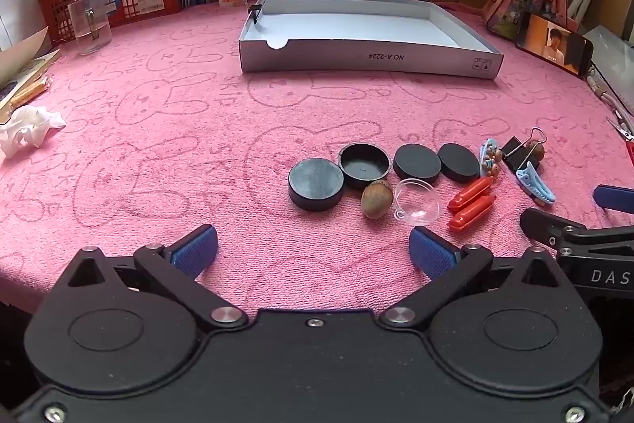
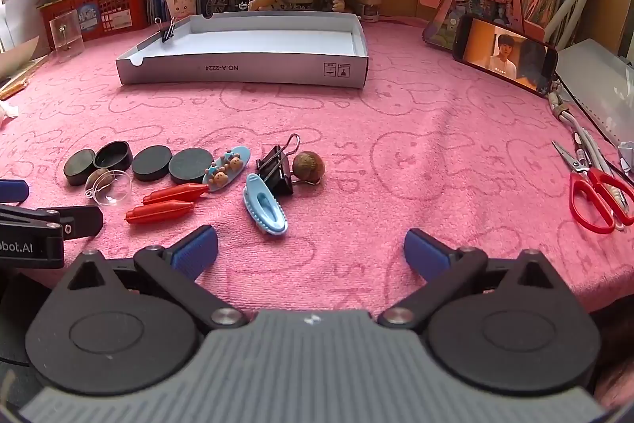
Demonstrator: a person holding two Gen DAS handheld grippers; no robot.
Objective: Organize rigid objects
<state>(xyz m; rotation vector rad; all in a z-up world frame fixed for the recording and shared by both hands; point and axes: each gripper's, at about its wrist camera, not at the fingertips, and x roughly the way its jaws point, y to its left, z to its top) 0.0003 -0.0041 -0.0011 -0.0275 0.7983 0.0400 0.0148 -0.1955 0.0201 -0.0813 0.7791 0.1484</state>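
— What do the two tools look like?
— The left gripper [image 1: 313, 250] has a black body, round black hubs, silver screws, and ribbed blue pads [image 1: 196, 249].
— And the other?
— The right gripper [image 2: 311, 250] is the same, except for a ribbed grey centre plate. Its side carries white lettering reading "DAS".

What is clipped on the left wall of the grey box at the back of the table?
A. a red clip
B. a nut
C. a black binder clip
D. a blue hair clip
C: a black binder clip sits on the left wall of the grey box, its wire handles standing up.
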